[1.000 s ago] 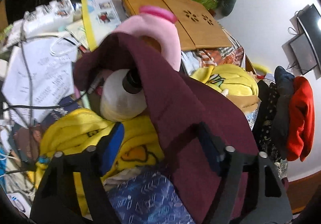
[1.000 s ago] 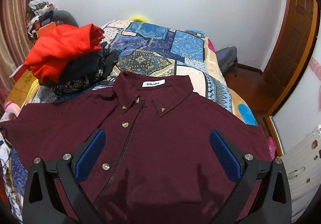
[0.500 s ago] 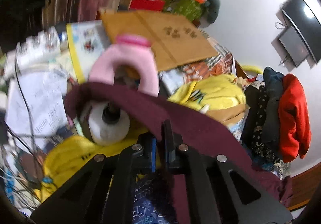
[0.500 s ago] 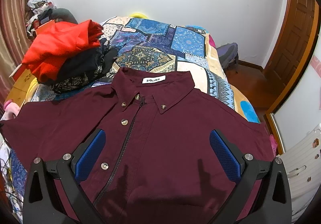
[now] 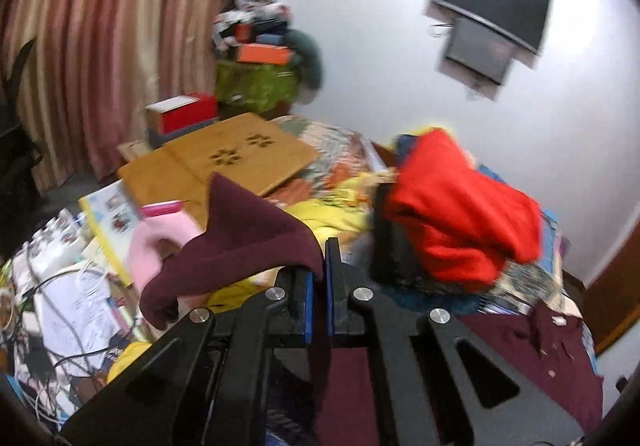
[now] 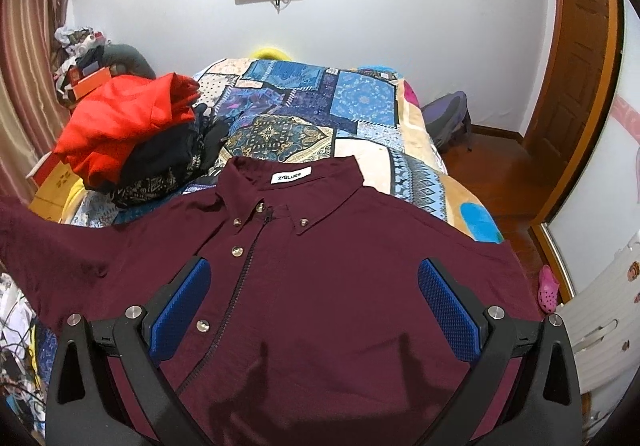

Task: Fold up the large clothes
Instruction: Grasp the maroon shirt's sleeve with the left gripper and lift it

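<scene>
Maroon shirt (image 6: 320, 286) lies face-up on the bed (image 6: 320, 118), collar toward the wall. The left tool (image 5: 318, 288) is clamped on its sleeve (image 5: 248, 246), lifting it; the right tool (image 6: 316, 310) hovers wide open over the chest, holding nothing.

Maroon shirt (image 6: 340, 286) (buttoned, seemingly) under gaping right gripper (image 6: 314, 302)

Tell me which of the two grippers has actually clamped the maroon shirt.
The left gripper: its blue pads are shut on the maroon shirt's sleeve. The right gripper is wide open above the shirt's front, holding nothing.
</scene>
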{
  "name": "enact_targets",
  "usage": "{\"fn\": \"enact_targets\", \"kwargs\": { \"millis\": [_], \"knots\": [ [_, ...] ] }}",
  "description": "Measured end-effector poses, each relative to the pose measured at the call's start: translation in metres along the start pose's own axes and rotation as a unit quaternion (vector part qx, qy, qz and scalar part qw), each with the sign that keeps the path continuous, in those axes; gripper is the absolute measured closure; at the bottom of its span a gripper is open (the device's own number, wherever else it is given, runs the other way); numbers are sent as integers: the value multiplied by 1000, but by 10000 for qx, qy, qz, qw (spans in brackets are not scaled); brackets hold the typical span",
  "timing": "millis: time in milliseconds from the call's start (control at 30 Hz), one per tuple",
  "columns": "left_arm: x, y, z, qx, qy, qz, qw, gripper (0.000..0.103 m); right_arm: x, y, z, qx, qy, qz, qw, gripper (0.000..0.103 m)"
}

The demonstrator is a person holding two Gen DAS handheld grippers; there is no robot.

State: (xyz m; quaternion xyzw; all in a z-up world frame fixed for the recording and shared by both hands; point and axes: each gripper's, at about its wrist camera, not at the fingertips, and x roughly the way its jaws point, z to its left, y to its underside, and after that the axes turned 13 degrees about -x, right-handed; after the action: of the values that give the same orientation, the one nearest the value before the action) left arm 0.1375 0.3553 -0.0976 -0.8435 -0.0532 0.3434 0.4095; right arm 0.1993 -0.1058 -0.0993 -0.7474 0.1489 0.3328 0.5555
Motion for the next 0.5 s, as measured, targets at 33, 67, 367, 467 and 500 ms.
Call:
{"fn": "enact_targets", "kwargs": {
  "millis": [33,67,367,467,500],
  "knots": [
    [-4,5,-10,122,95,19,9999,100,-2,2,-2,11,-8,-19,10000,0],
    [-7,10,-19,234,151,72,9996,100,-3,3,-4,20,-15,-34,10000,0],
    [8,76,-63,737,613,998,9904,100,-14,17,-24,226,-62,-149,9996,0],
    [27,116,-72,822,659,1737,9792,100,-15,22,-28,297,-33,-145,9994,0],
    [30,129,-77,865,631,1893,9761,100,-16,23,-30,316,-25,-143,9994,0]
  ]
}}
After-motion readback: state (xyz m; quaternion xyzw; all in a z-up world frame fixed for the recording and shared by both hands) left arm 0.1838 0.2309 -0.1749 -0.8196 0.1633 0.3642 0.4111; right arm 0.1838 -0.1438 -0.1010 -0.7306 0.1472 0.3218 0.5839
